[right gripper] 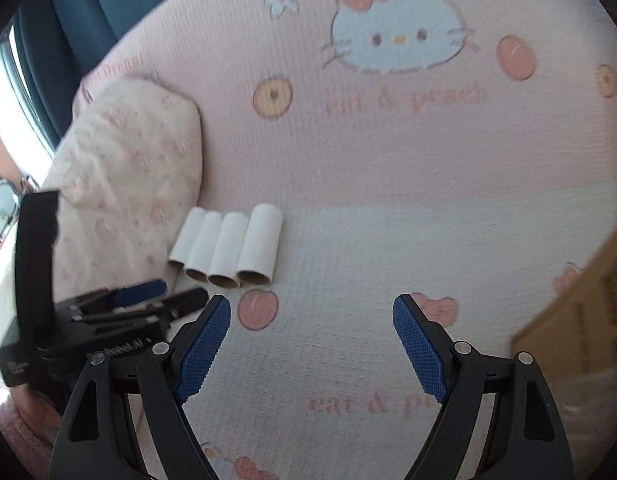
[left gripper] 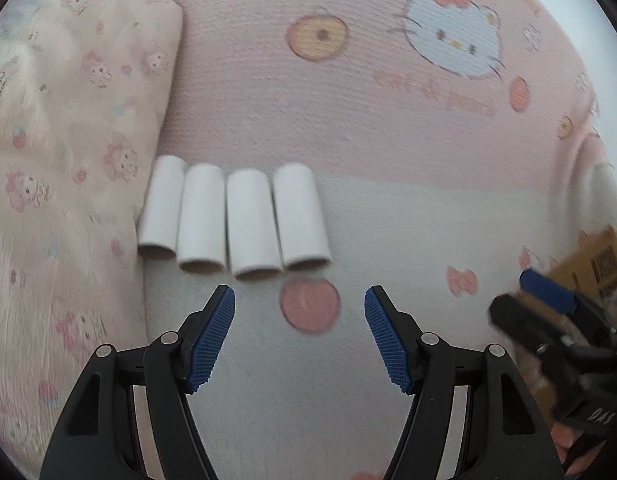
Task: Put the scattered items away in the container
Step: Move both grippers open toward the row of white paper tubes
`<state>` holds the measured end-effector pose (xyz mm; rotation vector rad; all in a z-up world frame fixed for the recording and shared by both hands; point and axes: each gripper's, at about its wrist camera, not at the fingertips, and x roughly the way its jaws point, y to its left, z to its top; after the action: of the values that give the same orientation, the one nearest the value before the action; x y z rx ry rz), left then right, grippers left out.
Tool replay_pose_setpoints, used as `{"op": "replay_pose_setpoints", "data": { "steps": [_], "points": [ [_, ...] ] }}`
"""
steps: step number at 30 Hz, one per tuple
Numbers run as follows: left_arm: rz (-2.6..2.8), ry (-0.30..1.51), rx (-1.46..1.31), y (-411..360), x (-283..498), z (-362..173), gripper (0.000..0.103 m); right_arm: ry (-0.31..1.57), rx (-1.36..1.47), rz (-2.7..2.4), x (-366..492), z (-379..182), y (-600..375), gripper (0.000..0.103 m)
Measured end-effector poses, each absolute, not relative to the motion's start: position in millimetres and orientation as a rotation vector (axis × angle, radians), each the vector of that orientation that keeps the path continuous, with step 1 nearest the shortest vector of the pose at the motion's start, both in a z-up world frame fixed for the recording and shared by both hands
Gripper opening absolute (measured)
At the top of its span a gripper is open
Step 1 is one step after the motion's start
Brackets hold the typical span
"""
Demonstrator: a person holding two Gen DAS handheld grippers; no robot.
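Several white cardboard tubes point(left gripper: 232, 220) lie side by side on a pink and white cartoon-print bedsheet point(left gripper: 388, 140), open ends toward me. They also show in the right wrist view point(right gripper: 228, 250). My left gripper point(left gripper: 299, 336) is open and empty, just short of the tubes' near ends. My right gripper point(right gripper: 311, 346) is open and empty, to the right of the tubes and nearer than them. A brown cardboard box point(right gripper: 584, 312) stands at the right edge; it also shows in the left wrist view point(left gripper: 600, 264). Each gripper shows in the other's view.
A pale pink patterned pillow point(left gripper: 68, 160) lies left of the tubes, touching the leftmost one. It also shows in the right wrist view point(right gripper: 124, 176). Dark teal curtains point(right gripper: 88, 12) and a window edge are at the far left.
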<state>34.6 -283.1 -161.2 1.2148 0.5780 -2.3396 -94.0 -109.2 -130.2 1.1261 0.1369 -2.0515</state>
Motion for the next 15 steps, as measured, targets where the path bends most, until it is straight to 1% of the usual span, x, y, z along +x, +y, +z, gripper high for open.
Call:
{"op": "replay_pose_setpoints", "data": {
  "steps": [3, 4, 5, 6, 7, 8, 10, 15],
  "points": [
    [-2.336, 0.605, 1.165, -299, 26, -164, 0.069, 0.084, 1.14, -2.021, -106, -141, -127, 0.082],
    [-2.322, 0.608, 1.159, -304, 22, -165, 0.064, 0.043, 1.164, -2.004, -113, -145, -134, 0.082],
    [-2.307, 0.608, 1.16, -309, 19, -167, 0.059, 0.014, 1.193, -1.996, -118, -148, -138, 0.079],
    [-2.292, 0.609, 1.162, -313, 17, -169, 0.051, -0.027, 1.232, -1.981, -125, -153, -144, 0.072],
    [-2.275, 0.617, 1.172, -317, 15, -172, 0.048, -0.07, 1.257, -1.958, -130, -157, -148, 0.047],
    [-2.269, 0.636, 1.183, -320, 12, -175, 0.048, -0.101, 1.271, -1.934, -134, -159, -151, 0.036],
    [-2.271, 0.688, 1.199, -326, 9, -182, 0.048, -0.124, 1.31, -1.897, -141, -166, -162, 0.036],
    [-2.2, 0.76, 1.27, -344, -3, -206, 0.048, -0.072, 1.349, -1.844, -146, -181, -187, 0.037]
  ]
}}
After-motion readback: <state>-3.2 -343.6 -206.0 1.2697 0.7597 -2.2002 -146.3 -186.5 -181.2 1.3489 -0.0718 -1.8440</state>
